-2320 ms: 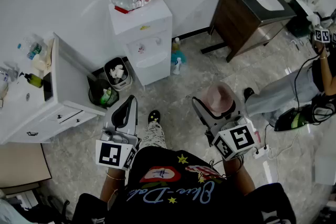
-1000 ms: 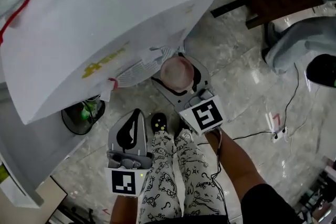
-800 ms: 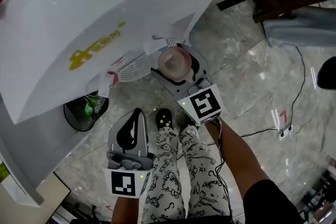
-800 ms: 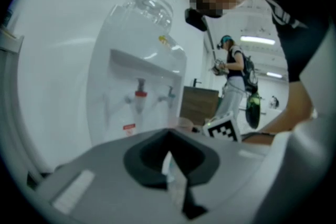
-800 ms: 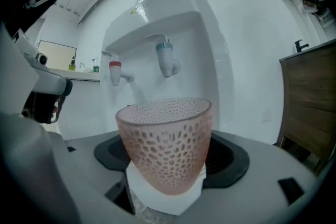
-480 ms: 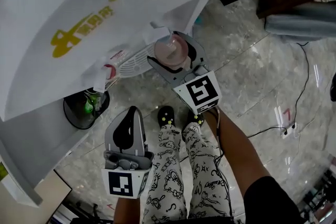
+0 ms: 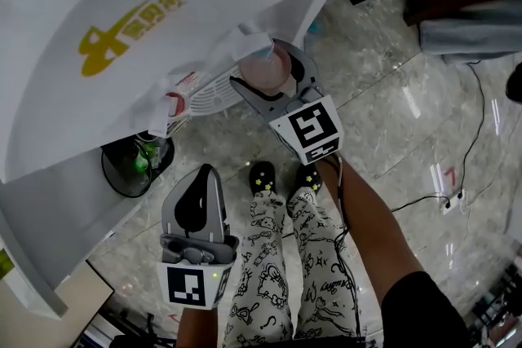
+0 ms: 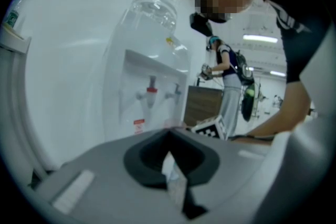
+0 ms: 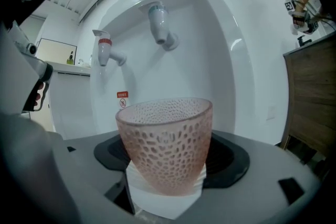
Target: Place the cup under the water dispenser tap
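Cup (image 9: 165, 144) in right gripper (image 9: 165, 192), open gap below tap (image 9: 160, 23).

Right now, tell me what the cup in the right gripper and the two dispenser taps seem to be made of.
Cup: pink and translucent, with a matte, dimpled honeycomb surface. It could be frosted glass or plastic; I cannot tell which. Red-banded tap and pale tap: probably moulded plastic, as both look smooth with soft highlights and no metallic shine.
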`<state>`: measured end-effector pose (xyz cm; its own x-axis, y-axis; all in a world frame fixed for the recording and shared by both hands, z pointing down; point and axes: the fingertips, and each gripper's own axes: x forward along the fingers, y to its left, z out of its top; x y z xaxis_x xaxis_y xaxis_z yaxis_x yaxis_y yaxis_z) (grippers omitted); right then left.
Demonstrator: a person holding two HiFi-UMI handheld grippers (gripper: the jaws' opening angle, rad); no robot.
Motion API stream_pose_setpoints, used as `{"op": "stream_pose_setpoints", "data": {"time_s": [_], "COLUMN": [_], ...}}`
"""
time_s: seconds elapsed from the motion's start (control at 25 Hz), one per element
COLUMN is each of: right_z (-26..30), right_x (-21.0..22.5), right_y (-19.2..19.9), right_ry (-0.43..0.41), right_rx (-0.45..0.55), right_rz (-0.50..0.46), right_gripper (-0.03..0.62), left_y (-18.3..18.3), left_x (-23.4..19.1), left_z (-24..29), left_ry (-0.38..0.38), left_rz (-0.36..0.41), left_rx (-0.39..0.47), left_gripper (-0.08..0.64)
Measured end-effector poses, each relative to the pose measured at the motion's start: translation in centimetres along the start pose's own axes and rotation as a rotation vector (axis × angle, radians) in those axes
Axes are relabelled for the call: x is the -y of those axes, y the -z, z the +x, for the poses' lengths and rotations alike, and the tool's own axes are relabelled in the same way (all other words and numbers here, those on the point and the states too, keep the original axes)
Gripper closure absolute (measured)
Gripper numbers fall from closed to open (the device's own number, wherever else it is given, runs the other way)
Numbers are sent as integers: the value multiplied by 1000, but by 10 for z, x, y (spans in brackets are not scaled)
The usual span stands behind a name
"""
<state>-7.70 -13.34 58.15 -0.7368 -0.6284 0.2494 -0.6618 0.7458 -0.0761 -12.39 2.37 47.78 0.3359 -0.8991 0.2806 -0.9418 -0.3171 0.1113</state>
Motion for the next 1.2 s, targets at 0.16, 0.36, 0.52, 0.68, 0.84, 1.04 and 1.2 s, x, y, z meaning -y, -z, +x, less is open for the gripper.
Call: {"op": "stream_pose_setpoints", "data": {"time_s": [0.16, 0.36, 0.52, 0.68, 0.84, 1.04, 1.2], "right_z": [5, 8, 9, 10, 8, 6, 5], "right_x": [4, 4, 3, 2, 3, -2, -1], "right_y": [4, 5, 6, 4, 1, -3, -3], "right_ry": [9, 20, 24, 26, 31, -4, -2], "right_rx": [-20, -22, -15, -6, 2, 15, 18], "right_rz": [18, 26, 56, 72, 66, 76, 88], "right_gripper": [193, 193, 192, 192, 192, 190, 190], "left_y": [0, -4, -7, -8, -7, -8, -6], "left_x": [-2, -2, -6, -9, -7, -3, 2], "left_z": [1, 2, 3, 5, 6, 9, 10], "left_ry": [-4, 0, -7, -10, -7, 2, 15], "left_rz": [-18, -21, -23, -25, -27, -32, -32], "left_rx": [0, 1, 5, 7, -1, -7, -22], "left_gripper": [566, 566, 566, 566, 566, 566, 566]}}
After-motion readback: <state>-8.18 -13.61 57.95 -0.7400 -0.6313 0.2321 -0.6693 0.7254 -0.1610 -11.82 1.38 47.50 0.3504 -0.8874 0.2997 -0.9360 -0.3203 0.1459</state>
